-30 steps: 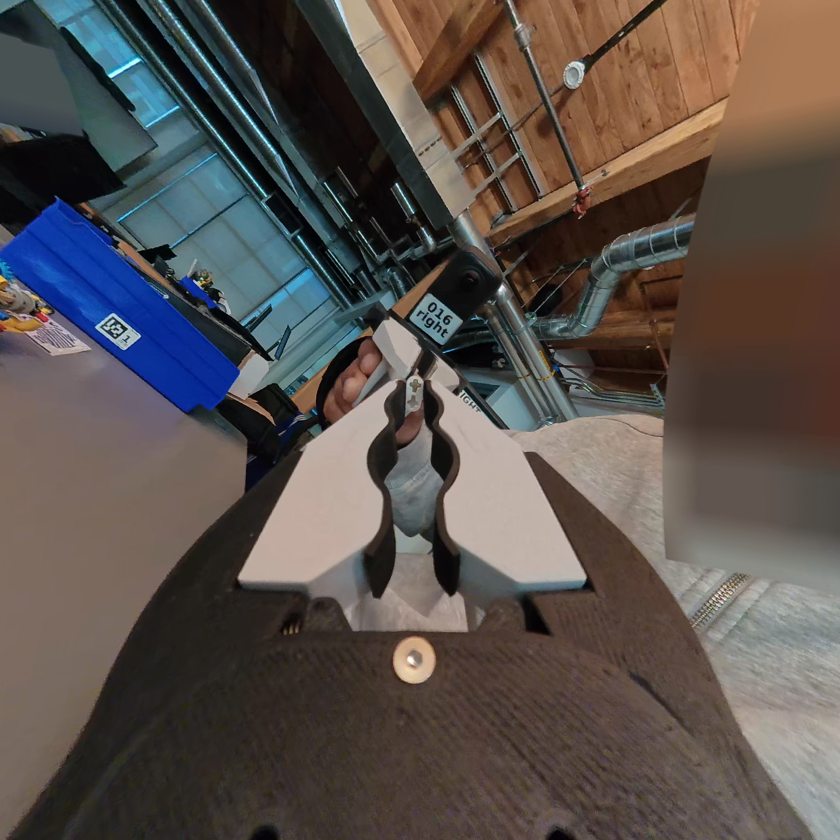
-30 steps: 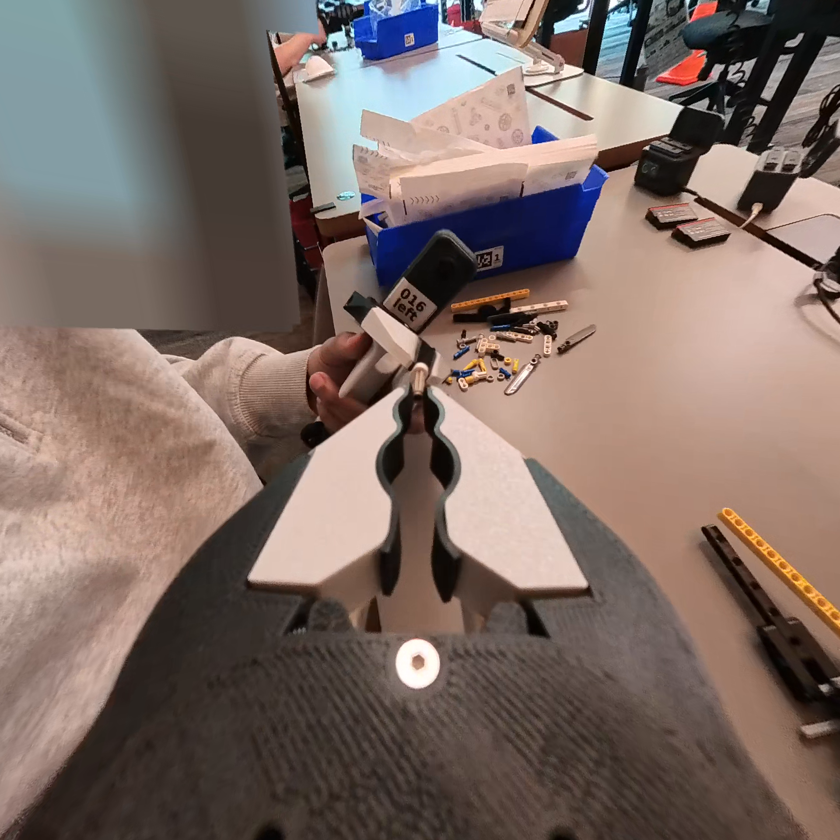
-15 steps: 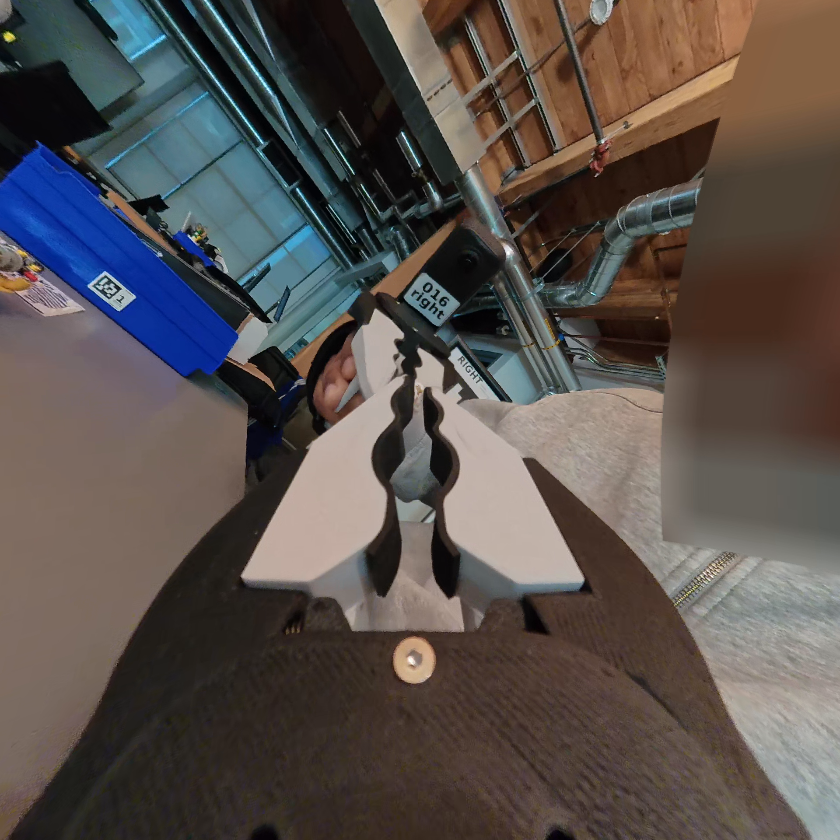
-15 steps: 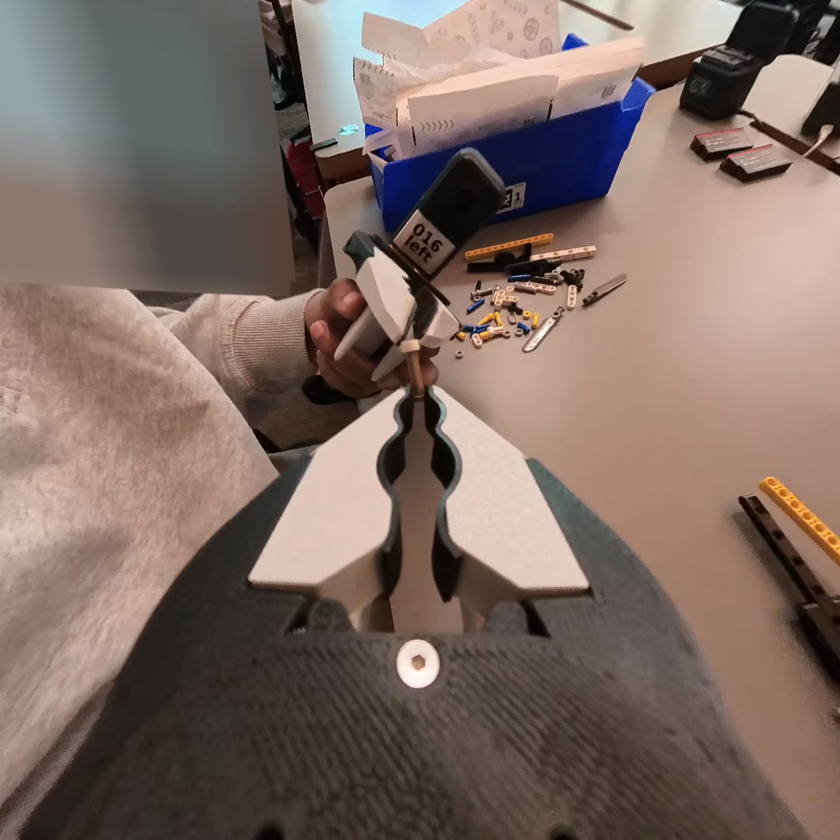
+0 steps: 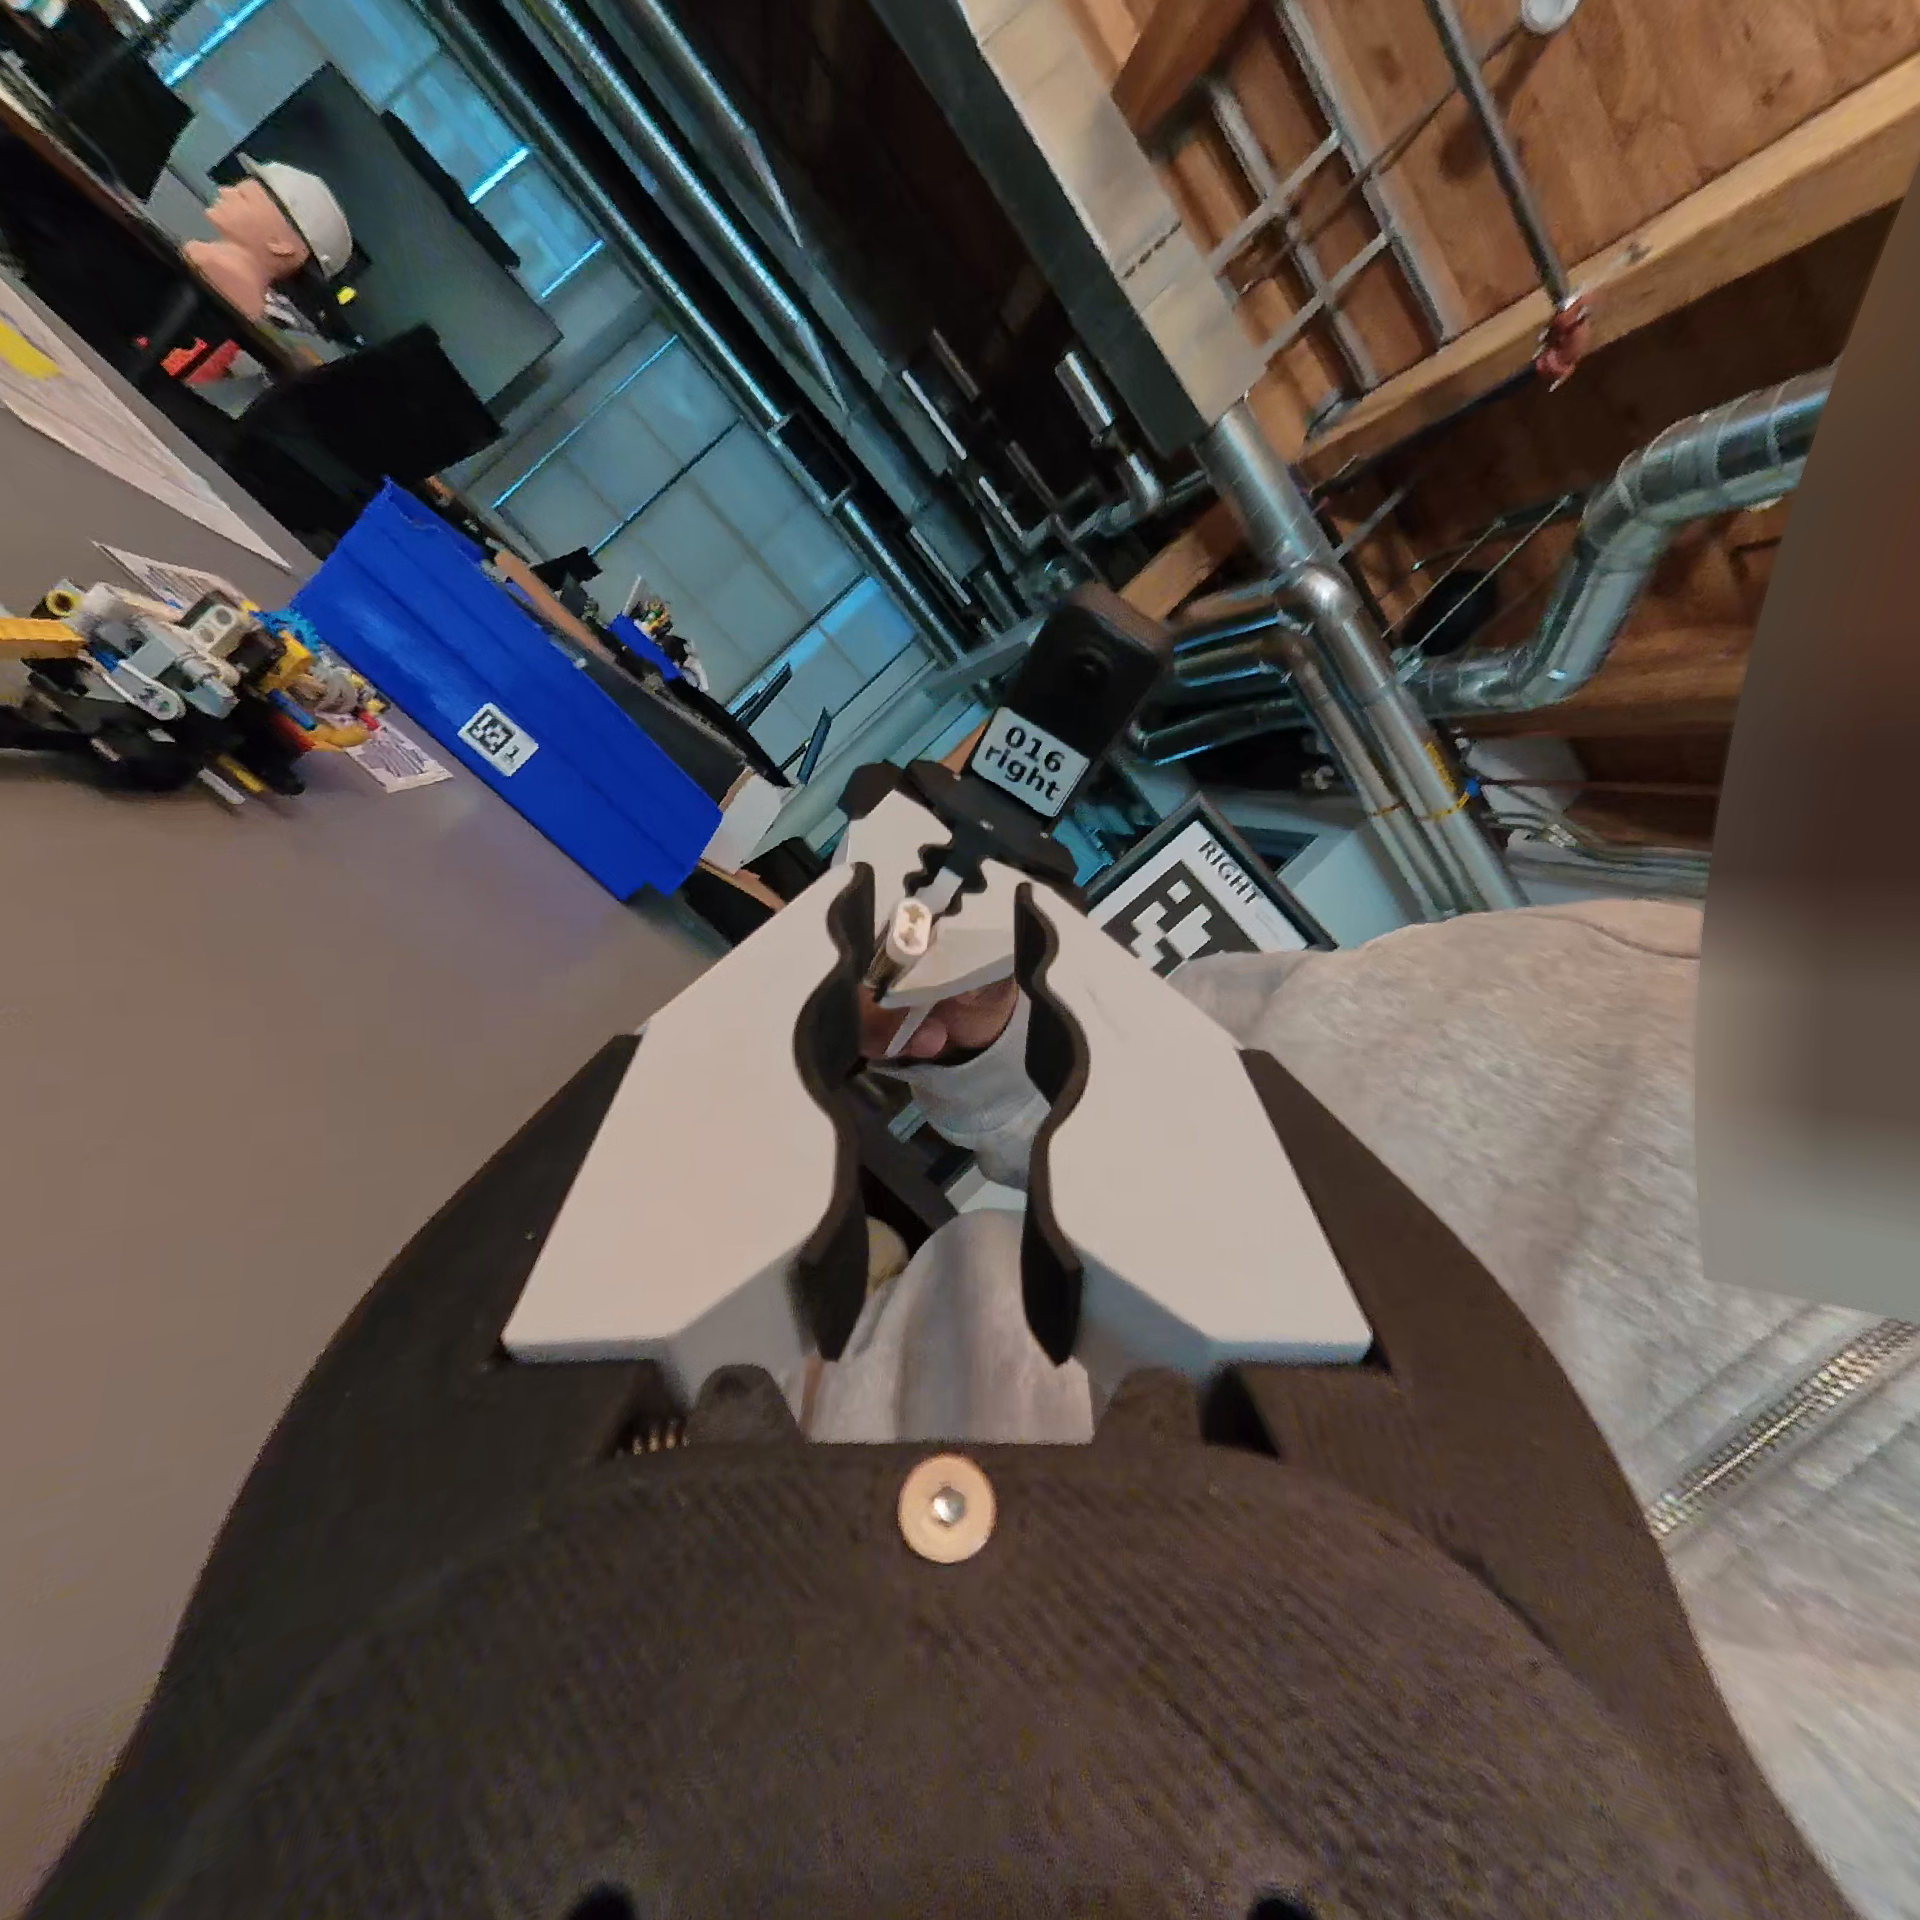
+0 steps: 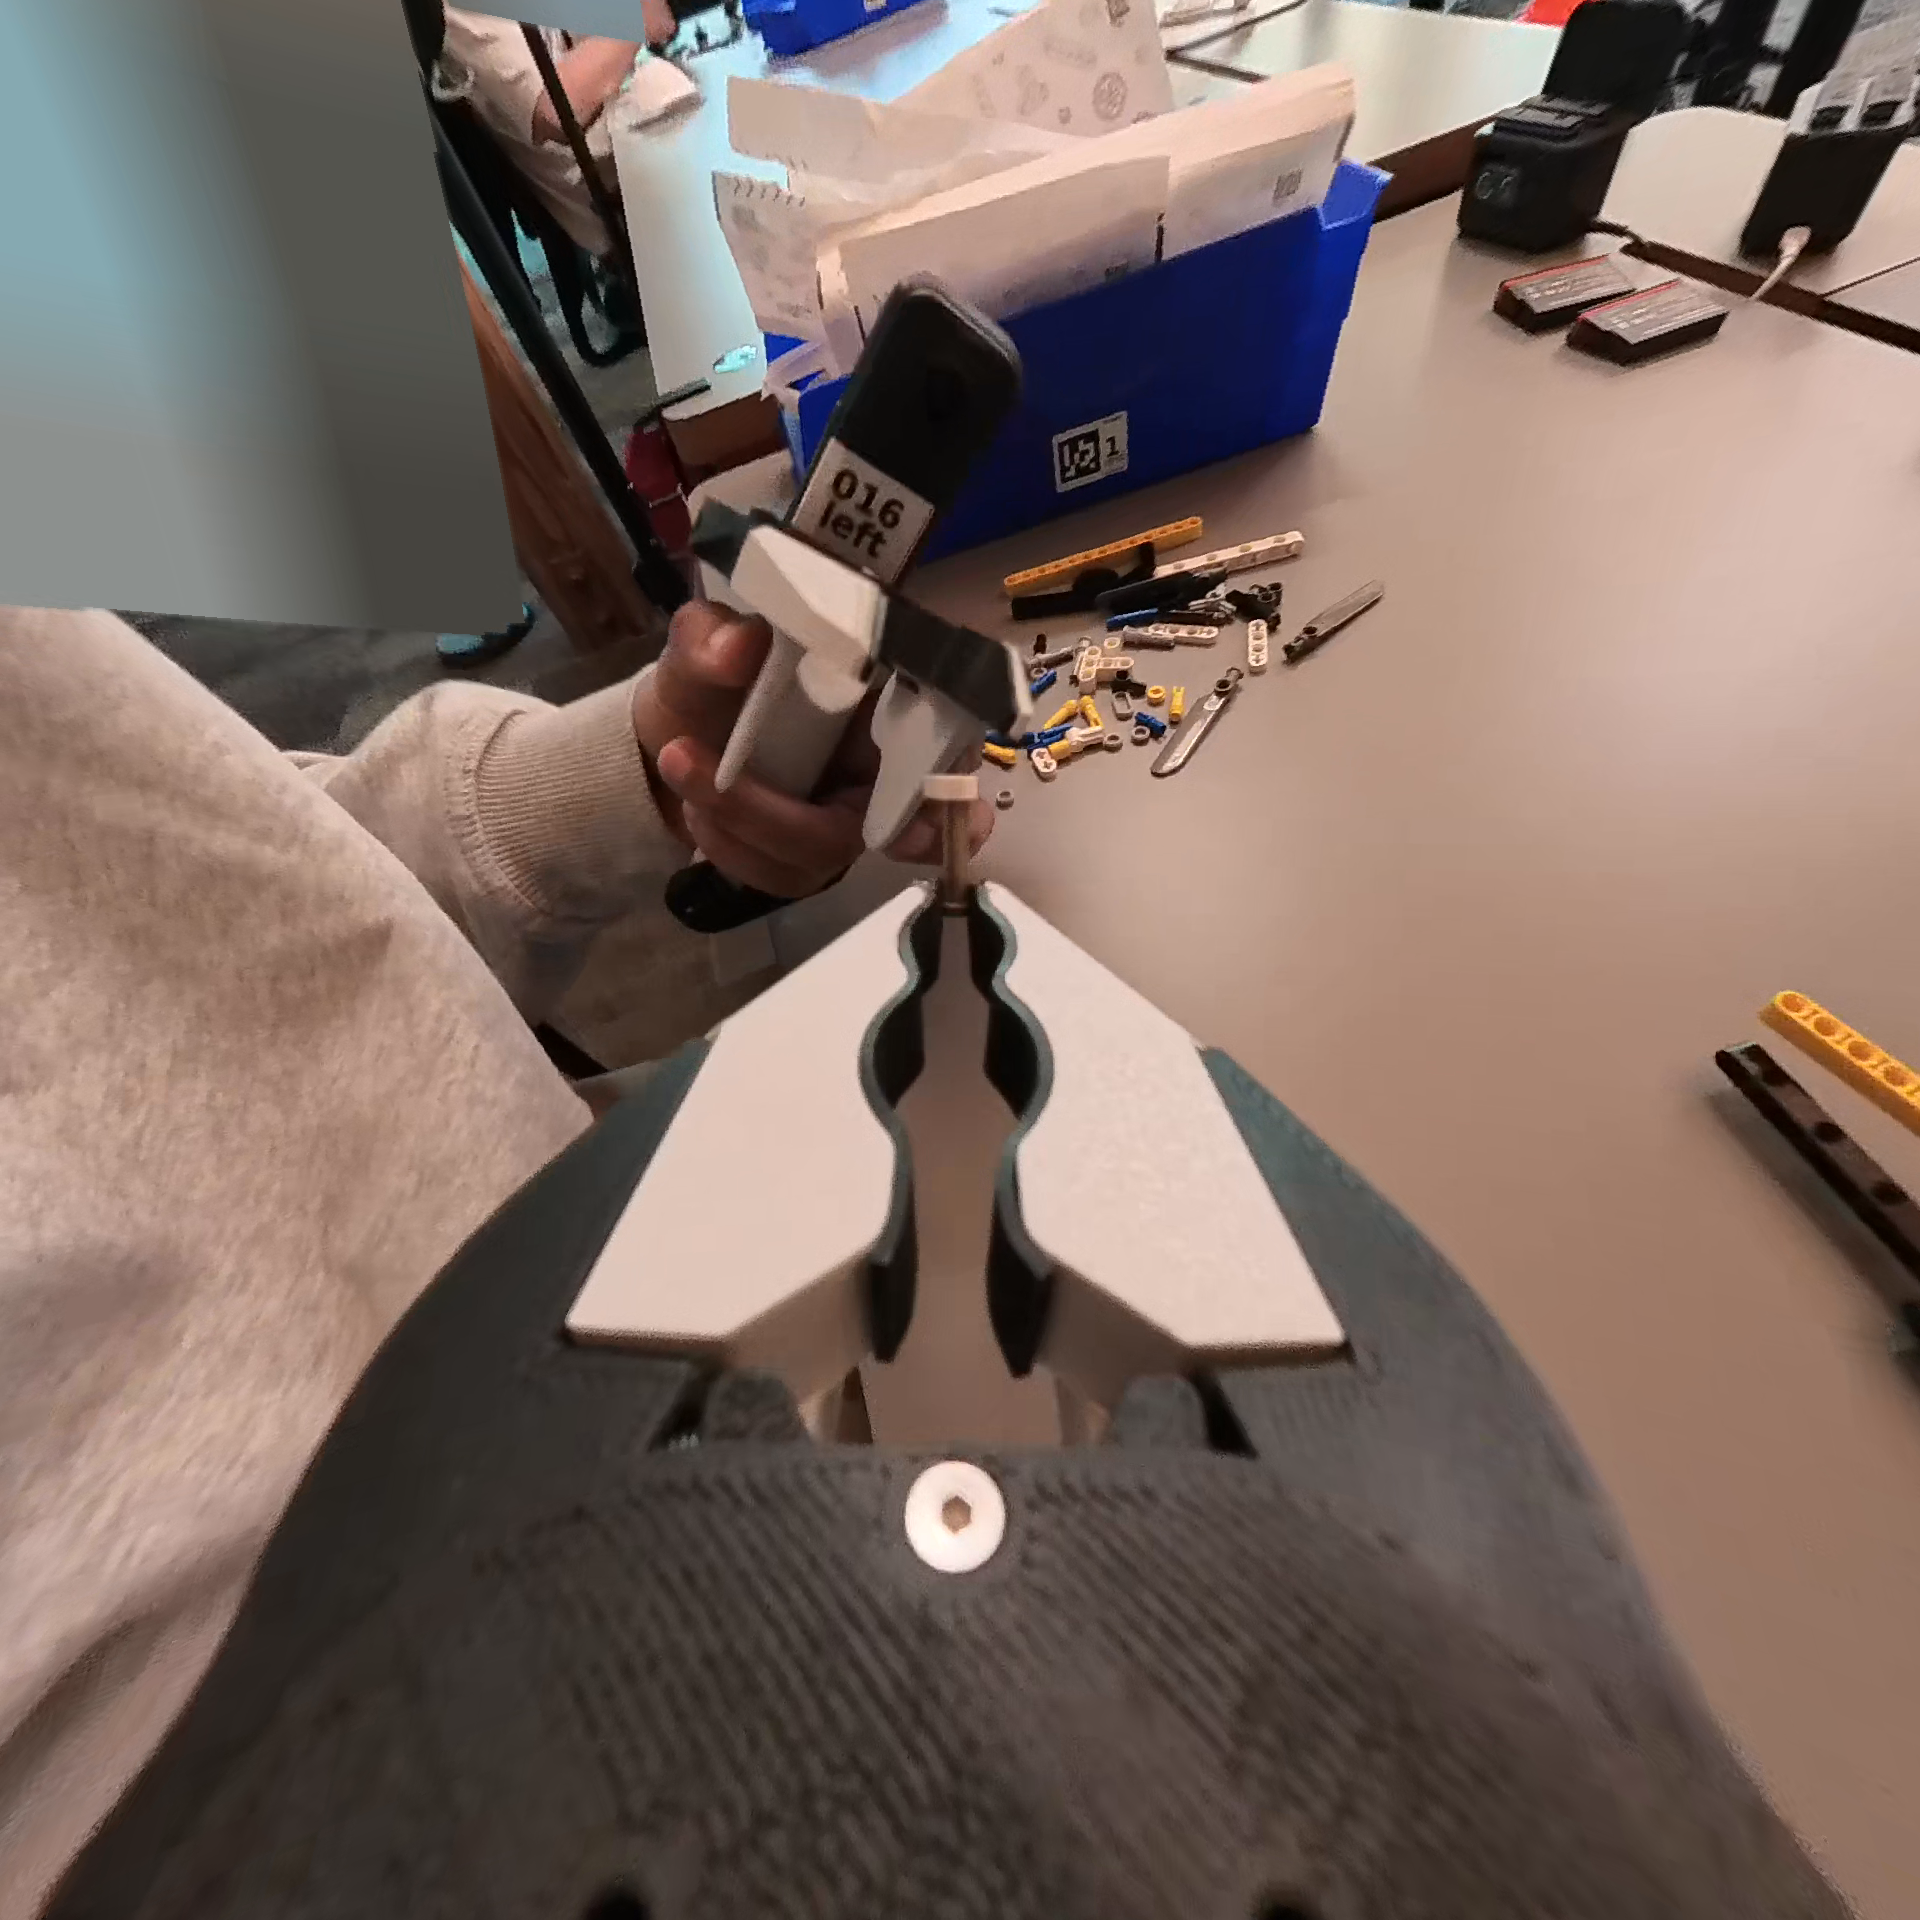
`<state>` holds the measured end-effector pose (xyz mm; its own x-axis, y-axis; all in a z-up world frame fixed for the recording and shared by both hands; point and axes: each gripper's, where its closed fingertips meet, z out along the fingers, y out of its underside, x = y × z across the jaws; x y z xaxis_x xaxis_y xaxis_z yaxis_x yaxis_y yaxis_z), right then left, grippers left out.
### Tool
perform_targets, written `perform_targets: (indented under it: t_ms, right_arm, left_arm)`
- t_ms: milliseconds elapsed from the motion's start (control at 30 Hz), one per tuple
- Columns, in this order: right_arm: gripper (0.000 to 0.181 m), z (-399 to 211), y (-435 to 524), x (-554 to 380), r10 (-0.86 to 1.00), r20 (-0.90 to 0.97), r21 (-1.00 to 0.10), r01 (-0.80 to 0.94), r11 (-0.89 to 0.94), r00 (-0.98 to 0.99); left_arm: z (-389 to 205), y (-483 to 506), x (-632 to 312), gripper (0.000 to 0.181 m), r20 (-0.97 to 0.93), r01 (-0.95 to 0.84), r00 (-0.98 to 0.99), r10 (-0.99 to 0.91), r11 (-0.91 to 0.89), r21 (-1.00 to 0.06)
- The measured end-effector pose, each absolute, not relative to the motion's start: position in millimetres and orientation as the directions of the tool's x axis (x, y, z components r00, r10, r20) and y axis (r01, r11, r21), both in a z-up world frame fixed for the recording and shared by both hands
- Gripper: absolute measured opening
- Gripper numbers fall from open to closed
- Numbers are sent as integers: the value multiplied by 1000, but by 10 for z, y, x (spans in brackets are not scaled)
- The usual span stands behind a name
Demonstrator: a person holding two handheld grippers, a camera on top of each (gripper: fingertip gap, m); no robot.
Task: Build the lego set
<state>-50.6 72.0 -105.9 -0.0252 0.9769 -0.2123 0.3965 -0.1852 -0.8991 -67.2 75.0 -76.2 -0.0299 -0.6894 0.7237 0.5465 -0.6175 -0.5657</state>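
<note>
A small tan axle with a white end piece (image 6: pixel 951 821) stands out of my right gripper (image 6: pixel 951 902), which is shut on its lower end, held in the air over the table edge. In the left wrist view the same piece (image 5: pixel 910 927) sits between the tips of my left gripper (image 5: pixel 937 906), whose jaws stand apart and do not touch it. The right gripper (image 5: pixel 943 878) faces it from beyond. In the right wrist view the left gripper (image 6: pixel 920 774) is just above and left of the axle's white end.
Loose small lego parts (image 6: pixel 1143 665) lie on the grey table (image 6: pixel 1507 727) before a blue bin of paper bags (image 6: pixel 1143 395). A yellow beam (image 6: pixel 1849 1055) and black beam (image 6: pixel 1818 1143) lie at right. A partly built model (image 5: pixel 156 665) stands far left. Black batteries (image 6: pixel 1610 301) lie at the back. Both grippers' tips are close together, under 4 cm apart. The yellow beam (image 6: pixel 1849 1055) lies around 20 cm away from my right fingertips.
My left gripper's jaws have opened and let go of the axle. My right gripper still holds it. Both grippers have tilted and drawn slightly apart.
</note>
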Motion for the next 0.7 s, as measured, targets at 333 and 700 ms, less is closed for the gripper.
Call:
perform_targets:
  t_ms: [333, 700]
  right_arm:
    - [4, -1125, 796, -455, 958, -287, -925, 263, -274, -11]
    - [22, -1414, 1011, -179, 979, -203, -925, 327, -193, 4]
  left_arm:
    - [-954, 821, -452, 5, 690, 460, 158, -706, -565, -684]
    - [-1494, 918, -242, 5, 513, 145, 489, -706, -514, -846]
